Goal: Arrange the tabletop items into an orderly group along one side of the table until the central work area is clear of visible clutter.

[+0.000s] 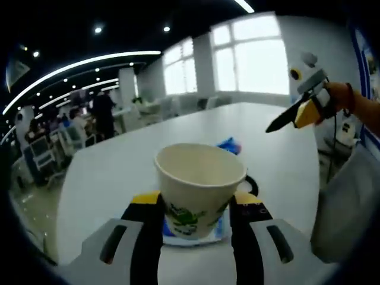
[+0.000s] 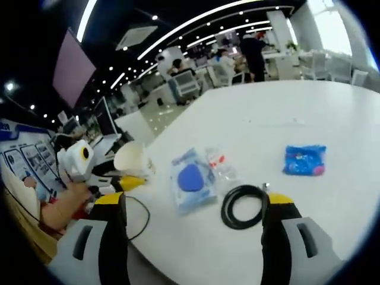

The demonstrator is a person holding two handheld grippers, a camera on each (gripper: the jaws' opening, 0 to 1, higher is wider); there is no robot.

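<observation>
Left hand-held gripper (image 1: 196,208): jaws rising from 6 o'clock, closed against paper cup (image 1: 198,189), one per side. Right hand-held gripper (image 2: 193,205): jaws wide apart, nothing between. Person's hand (image 2: 62,205) at 9 o'clock, wrapped round left unit.

Windows (image 1: 255,53) are blowing out white ahead of my left tongs, washing the table (image 1: 279,160) in soft glare. Ceiling light strips (image 2: 196,24) are bending hard under fisheye. Both views are looking soft, the far people blurring, and shadows are staying faint.
</observation>
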